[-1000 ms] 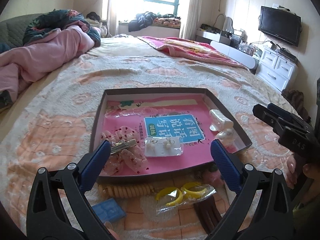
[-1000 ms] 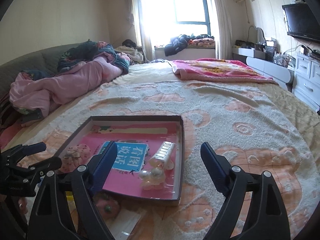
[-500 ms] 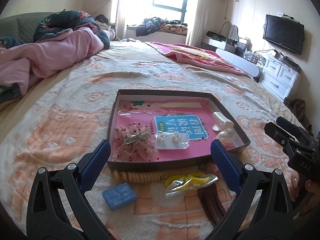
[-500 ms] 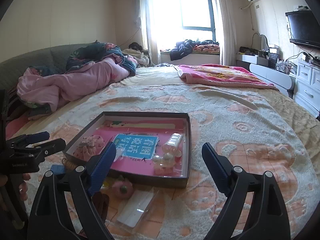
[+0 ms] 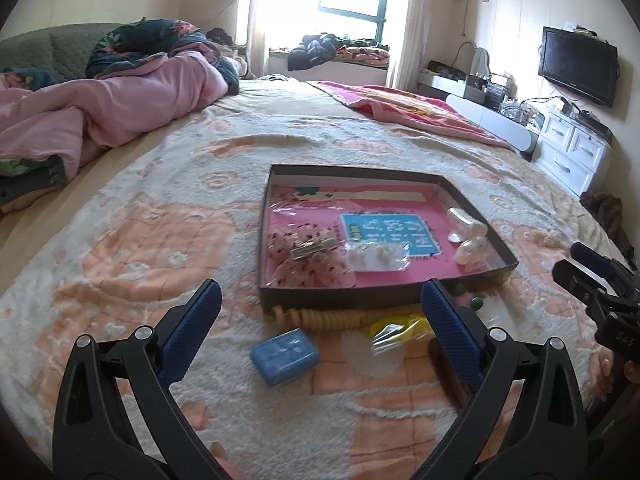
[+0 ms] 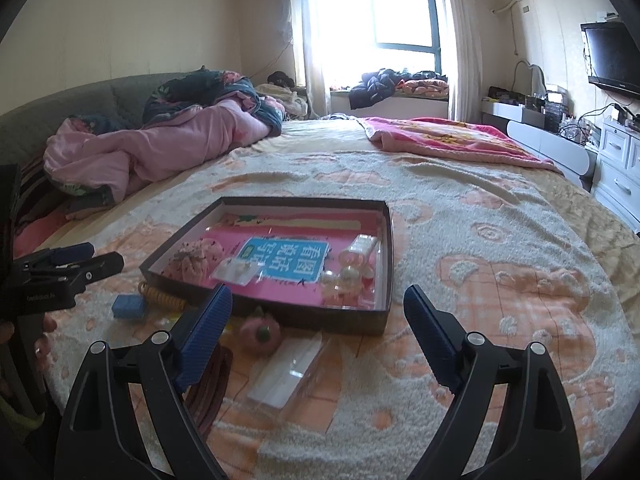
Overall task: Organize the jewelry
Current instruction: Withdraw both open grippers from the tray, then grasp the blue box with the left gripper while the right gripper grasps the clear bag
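Note:
A shallow dark box [image 5: 340,298] [image 6: 386,240] with a pink lining lies on the bed. In it are a pink hair bow with a metal clip [image 5: 310,254], a bag of pearl earrings [image 5: 376,258] and pearl pieces [image 5: 472,250] [image 6: 346,278]. In front of the box lie a blue case [image 5: 285,356] [image 6: 128,306], a yellow coil tie [image 5: 320,318], a bagged yellow item [image 5: 394,328], a pink bobble [image 6: 260,332], a brown hoop [image 6: 210,388] and a clear packet [image 6: 286,376]. My left gripper [image 5: 320,312] is open above the blue case. My right gripper [image 6: 318,320] is open above the packet.
A patterned cream and orange blanket [image 5: 160,240] covers the bed. A pink quilt [image 5: 100,108] is heaped at the far left. A pink blanket [image 6: 440,136] lies far right. White drawers [image 5: 572,152] and a wall TV [image 5: 576,66] stand at the right.
Both grippers have drawn back and up from the box, so it looks smaller and farther. The items in front of the box have come into fuller view. Both stay open.

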`<state>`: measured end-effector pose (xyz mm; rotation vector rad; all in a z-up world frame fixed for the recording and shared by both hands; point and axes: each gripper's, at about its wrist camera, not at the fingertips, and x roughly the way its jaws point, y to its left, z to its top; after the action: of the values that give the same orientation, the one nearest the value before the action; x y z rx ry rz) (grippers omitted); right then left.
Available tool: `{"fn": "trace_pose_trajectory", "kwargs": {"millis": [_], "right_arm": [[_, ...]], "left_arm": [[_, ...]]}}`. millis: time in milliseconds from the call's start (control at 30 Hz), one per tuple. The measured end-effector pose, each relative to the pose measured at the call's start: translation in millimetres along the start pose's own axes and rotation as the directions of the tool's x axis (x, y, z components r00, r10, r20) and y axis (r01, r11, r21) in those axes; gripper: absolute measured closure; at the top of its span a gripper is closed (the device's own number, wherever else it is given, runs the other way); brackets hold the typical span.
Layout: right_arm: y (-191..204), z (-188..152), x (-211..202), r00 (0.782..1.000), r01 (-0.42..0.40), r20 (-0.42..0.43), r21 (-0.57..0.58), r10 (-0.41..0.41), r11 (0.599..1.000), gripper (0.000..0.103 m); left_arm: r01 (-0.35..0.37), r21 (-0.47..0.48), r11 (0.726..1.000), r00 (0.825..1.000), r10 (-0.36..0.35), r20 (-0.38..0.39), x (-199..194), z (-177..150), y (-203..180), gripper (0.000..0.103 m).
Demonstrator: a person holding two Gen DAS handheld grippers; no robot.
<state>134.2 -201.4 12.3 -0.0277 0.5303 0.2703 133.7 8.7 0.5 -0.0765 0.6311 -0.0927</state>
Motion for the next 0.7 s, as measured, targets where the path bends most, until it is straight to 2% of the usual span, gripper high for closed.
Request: {"fn": "trace_pose_trajectory", "kwargs": {"millis": [333, 700], "right_arm": [[21, -20, 7, 0.997, -0.033, -0.066, -0.042, 0.03, 0.999, 0.018], [35, -37, 26, 0.989, -0.046, -0.141, -0.066, 0.036, 0.997, 0.018]], "left_arm": [[-0.062, -0.003, 0.998, 0.998, 0.062, -0.031, -2, -17, 20, 0.012], [-0.072, 0.019, 0.997, 0.994, 0.073, -0.083, 17, -33, 30, 0.012]]}}
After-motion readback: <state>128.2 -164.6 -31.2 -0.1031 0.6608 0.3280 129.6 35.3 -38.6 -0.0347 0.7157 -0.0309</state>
